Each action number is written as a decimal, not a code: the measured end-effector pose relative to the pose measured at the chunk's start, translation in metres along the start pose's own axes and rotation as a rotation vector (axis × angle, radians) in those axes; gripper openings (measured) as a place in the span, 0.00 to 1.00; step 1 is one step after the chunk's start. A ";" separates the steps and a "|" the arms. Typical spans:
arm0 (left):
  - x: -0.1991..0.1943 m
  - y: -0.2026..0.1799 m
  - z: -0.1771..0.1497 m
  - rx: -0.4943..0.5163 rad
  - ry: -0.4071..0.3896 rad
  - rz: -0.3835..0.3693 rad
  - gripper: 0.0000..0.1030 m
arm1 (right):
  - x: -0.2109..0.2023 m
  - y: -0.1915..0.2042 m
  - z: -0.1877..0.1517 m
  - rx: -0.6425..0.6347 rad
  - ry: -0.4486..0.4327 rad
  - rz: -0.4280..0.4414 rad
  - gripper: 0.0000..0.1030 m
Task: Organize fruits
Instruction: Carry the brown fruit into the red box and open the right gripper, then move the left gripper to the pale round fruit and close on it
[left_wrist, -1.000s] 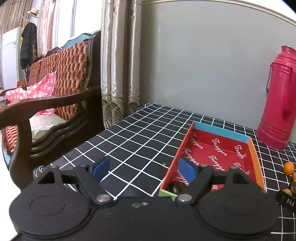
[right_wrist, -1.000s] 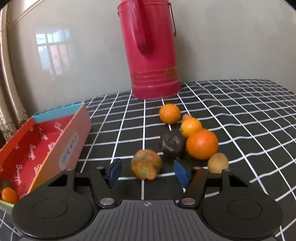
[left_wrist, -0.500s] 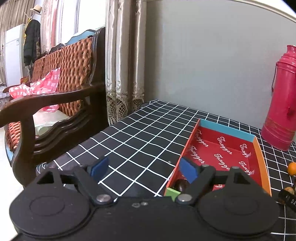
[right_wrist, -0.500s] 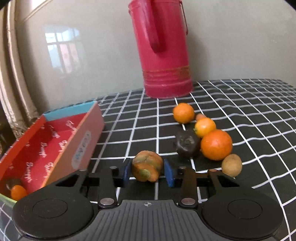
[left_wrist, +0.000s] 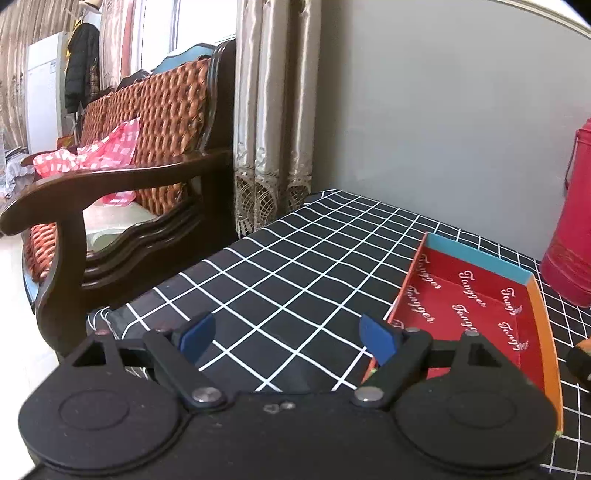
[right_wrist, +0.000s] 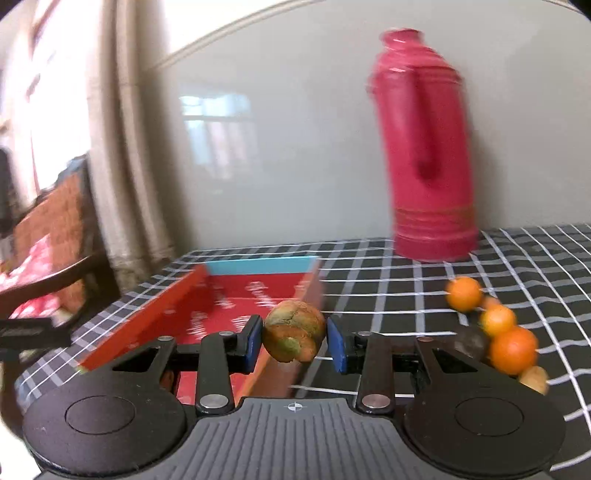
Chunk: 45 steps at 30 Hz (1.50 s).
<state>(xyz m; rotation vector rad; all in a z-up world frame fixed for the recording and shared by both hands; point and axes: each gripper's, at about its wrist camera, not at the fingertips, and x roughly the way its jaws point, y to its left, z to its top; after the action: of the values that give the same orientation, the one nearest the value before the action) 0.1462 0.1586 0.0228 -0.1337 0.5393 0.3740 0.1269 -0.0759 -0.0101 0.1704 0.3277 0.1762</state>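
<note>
A red thermos (right_wrist: 428, 155) stood on the checked surface (left_wrist: 295, 273) by the wall; a wooden armchair (left_wrist: 122, 192) sat beside beige curtains (left_wrist: 273, 122).

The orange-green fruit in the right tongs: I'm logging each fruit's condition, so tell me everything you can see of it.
The orange-green fruit is roundish and mottled, orange with dull green patches, its skin rough and creased. The right tongs are shut on it, one blue pad pressing each side. It is lifted off the checkered cloth, seen in front of the red box's right wall.

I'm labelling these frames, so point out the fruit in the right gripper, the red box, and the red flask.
green-orange fruit (right_wrist: 293, 328), right wrist view, its front skin.
red box (left_wrist: 476, 308), left wrist view, bare floor.
red flask (right_wrist: 424, 155), right wrist view, body by the handle.
</note>
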 end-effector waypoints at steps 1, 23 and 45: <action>0.000 0.000 0.000 -0.002 0.001 0.002 0.76 | 0.000 0.006 -0.001 -0.021 0.003 0.018 0.37; -0.002 -0.004 -0.003 0.013 0.000 0.002 0.77 | -0.008 0.044 -0.015 -0.174 -0.048 0.023 0.98; -0.026 -0.078 -0.021 0.154 -0.055 -0.117 0.79 | -0.043 -0.016 -0.005 -0.173 -0.105 -0.458 1.00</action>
<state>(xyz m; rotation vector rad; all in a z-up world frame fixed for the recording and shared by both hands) 0.1457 0.0735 0.0202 -0.0063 0.5011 0.2205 0.0872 -0.0996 -0.0045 -0.0686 0.2381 -0.2563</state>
